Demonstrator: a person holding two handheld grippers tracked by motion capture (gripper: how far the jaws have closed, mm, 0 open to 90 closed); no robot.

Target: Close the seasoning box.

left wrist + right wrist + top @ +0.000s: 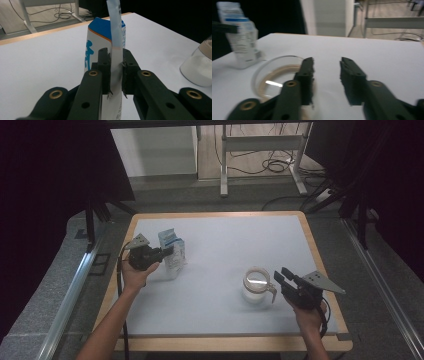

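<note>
Two things sit on the pale table (220,245) in the high view: a white-and-blue carton (172,252) at the left, and a clear glass jar (256,285) with a handle and white powder in its lower part at the right. The left gripper (165,252) meets the carton from its left side, while the right gripper (280,276) lies just right of the jar, jaws apart.

In the left gripper view, the carton (105,50) stands upright, white with a blue top, an orange line under it and blue lettering. Its flat top flap rises as a thin pale strip, and the left gripper (116,67) is clamped on that strip, pads pressed on both faces. The jar (198,67) stands well apart at the right edge.

In the right gripper view, blurred, the right gripper (327,67) has its jaws parted with nothing between them. The jar (277,75), open-mouthed with a tan rim, lies just beside the left jaw. The carton (242,37) stands farther off.
</note>
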